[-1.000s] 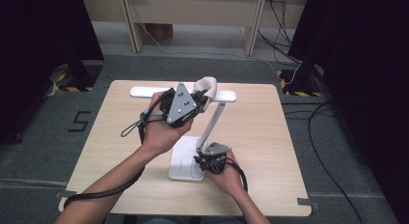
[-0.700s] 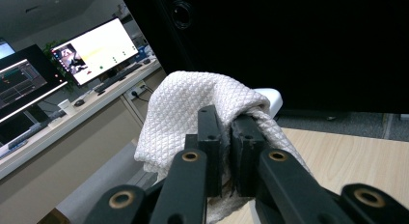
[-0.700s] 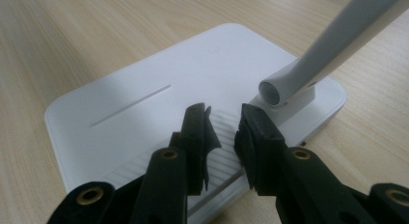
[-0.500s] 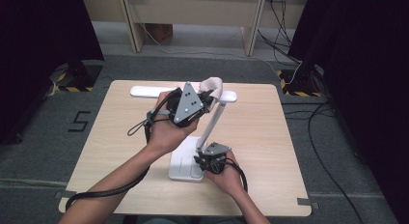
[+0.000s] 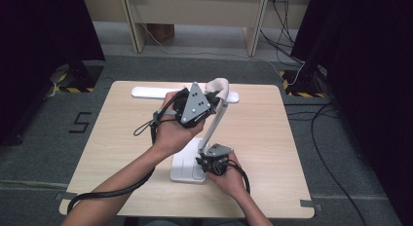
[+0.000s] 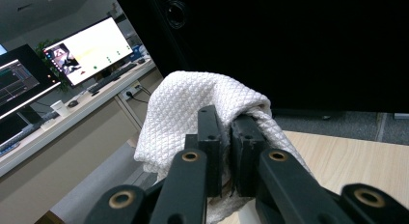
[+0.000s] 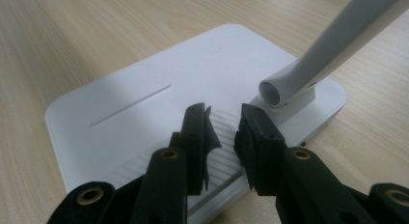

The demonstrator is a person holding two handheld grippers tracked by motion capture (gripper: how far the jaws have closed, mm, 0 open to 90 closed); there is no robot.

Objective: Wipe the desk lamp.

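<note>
Gripping white cloth point(image 6: 193, 98), left tongs point(image 6: 226, 132)

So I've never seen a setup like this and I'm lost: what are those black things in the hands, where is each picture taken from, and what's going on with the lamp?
A person at a wooden table holds a hand-held two-jaw gripper in each hand. One picture is taken from a camera above the table; the other two from cameras riding on the grippers, looking along their black jaws. On the table stands a white desk lamp with a flat base, a slanted arm and a long head. The left gripper is shut on a white cloth, held up at the lamp's top joint. The right gripper sits low over the base, jaws slightly apart; whether it touches the base I cannot tell.
</note>
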